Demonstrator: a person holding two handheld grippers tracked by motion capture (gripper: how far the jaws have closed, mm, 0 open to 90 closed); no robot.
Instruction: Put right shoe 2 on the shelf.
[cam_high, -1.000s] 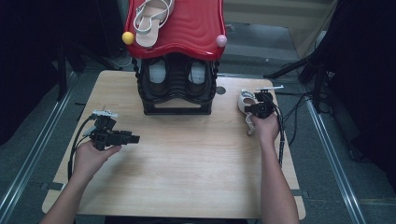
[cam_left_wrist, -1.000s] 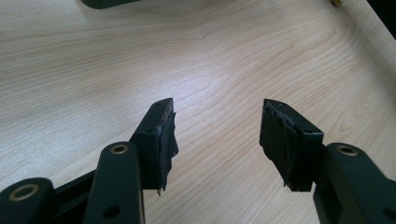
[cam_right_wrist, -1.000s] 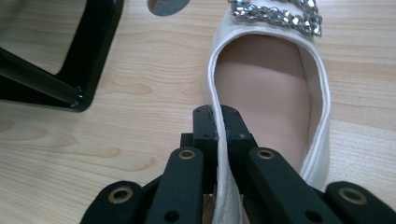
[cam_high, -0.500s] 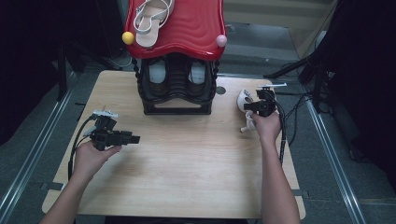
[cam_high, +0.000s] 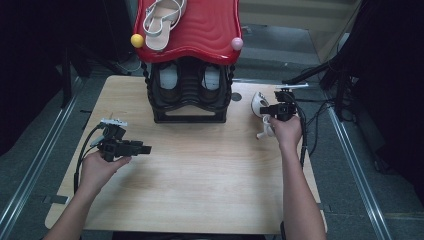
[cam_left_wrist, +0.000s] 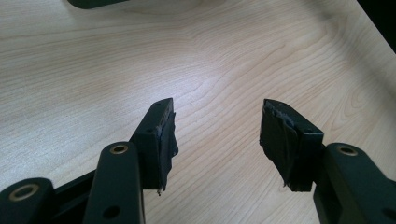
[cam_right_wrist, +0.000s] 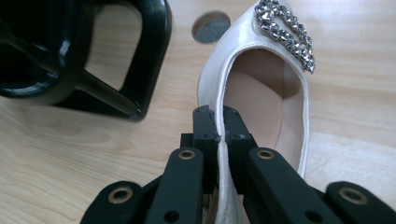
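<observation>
My right gripper (cam_high: 280, 107) has come up a little since the earlier high-view frames, and the white shoe (cam_high: 260, 104) has risen with it, its toe now tipped toward the black shoe rack (cam_high: 189, 95) while the heel end hangs lower by my hand. In the right gripper view the two black jaws are pressed nearly together on the thin side wall of the white shoe (cam_right_wrist: 261, 88), one pad inside the opening and one outside, so the pinch is on the upper's edge and nothing else. I read that as the lift being under way: the shoe appears to be off the table (cam_high: 200, 190) at the toe, and the rack stands just to its left with pairs already in the lower tier and a strappy sandal (cam_high: 161, 20) on the red top shelf (cam_high: 200, 30). The grip on such a narrow edge could let the shoe swing, so I would move slowly.

My left gripper (cam_high: 122, 145) has not shifted; it rests over bare wood well apart from the rack, and in its own view its jaws stand spread with nothing between them.

As for writing, I find no brand, label or lettering anywhere; the shoe carries only a rhinestone buckle (cam_right_wrist: 285, 32) on its toe
</observation>
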